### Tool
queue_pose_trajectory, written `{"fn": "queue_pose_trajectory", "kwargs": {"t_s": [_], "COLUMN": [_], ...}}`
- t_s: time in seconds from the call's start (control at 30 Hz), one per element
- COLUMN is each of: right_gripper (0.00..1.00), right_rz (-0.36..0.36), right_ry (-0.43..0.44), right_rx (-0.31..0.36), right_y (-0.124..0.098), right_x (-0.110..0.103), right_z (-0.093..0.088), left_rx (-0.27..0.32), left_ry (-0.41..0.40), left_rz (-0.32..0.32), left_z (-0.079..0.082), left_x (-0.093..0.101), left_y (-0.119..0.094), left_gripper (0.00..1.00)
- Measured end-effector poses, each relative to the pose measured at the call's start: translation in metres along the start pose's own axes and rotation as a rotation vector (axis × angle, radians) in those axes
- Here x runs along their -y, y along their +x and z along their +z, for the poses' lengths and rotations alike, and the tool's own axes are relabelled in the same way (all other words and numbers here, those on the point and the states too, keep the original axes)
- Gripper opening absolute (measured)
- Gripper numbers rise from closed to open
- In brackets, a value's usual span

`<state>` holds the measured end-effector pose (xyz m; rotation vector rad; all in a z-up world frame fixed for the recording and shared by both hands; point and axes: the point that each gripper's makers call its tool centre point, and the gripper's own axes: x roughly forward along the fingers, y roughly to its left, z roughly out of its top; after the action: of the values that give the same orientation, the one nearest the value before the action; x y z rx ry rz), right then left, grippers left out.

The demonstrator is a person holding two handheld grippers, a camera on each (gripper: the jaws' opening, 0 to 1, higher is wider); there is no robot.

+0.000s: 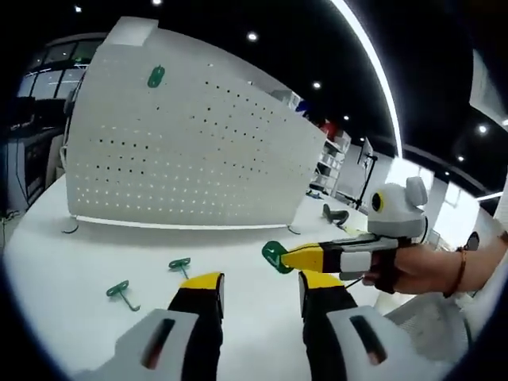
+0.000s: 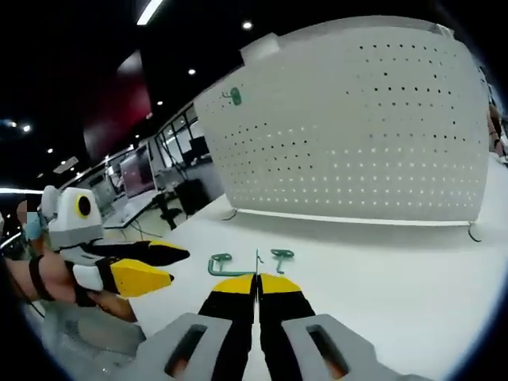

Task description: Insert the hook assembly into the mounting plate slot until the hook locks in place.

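A white pegboard plate (image 1: 182, 151) stands upright on the white surface (image 1: 71, 262), at the far side, on small wire feet. One green hook (image 1: 156, 76) is already hanging high on the plate, near its upper left corner in the left gripper view; in the right gripper view the same hook (image 2: 232, 97) sits near the upper left of the plate (image 2: 357, 127).

Two more green hooks lie flat on the surface in front of the plate. In the left gripper view one lies near the left (image 1: 122, 294) and the other (image 1: 181, 264) a little farther and to the right of it, apart from each other. In the right gripper view the two (image 2: 220, 263) (image 2: 280, 255) lie just beyond the tips of the right tool.

The left tool (image 1: 260, 284) has its yellow-tipped jaws spread, with nothing between them, and it hovers over the surface.

The right tool (image 1: 279, 255) comes into the left gripper view from the right, held by a hand (image 1: 425, 270) with a bracelet on the wrist. It pinches a green hook assembly (image 1: 275, 254) at its tip, above the surface and well in front of the plate. In its own view the right tool (image 2: 256, 279) has the jaws pressed together on a thin piece that sticks out between them.

The left tool (image 2: 176, 265) shows at the left of the right gripper view, jaws apart.
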<state>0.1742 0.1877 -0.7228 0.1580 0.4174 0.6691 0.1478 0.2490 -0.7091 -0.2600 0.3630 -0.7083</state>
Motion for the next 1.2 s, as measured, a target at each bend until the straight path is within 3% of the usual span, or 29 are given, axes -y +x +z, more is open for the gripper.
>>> {"fn": "queue_pose_trajectory", "kwargs": {"t_s": [0.37, 0.6, 0.8, 1.2], "right_gripper": [0.00, 0.00, 0.00, 0.00], "right_rz": [0.081, 0.115, 0.133, 0.151], "right_ry": [-0.067, -0.083, -0.099, -0.120], "right_rx": [0.113, 0.159, 0.172, 0.195], "right_y": [-0.011, -0.011, -0.011, -0.015], "right_x": [-0.021, -0.032, -0.039, -0.046], "right_z": [0.018, 0.029, 0.033, 0.037], "left_rx": [0.075, 0.066, 0.078, 0.101], "left_ry": [-0.083, -0.177, -0.208, -0.295], "left_rz": [-0.060, -0.091, -0.092, -0.100], "left_z": [0.017, 0.019, 0.023, 0.029], "left_x": [0.018, 0.024, 0.023, 0.027], "left_y": [0.003, 0.005, 0.005, 0.007], "left_gripper": [0.26, 0.16, 0.08, 0.04]}}
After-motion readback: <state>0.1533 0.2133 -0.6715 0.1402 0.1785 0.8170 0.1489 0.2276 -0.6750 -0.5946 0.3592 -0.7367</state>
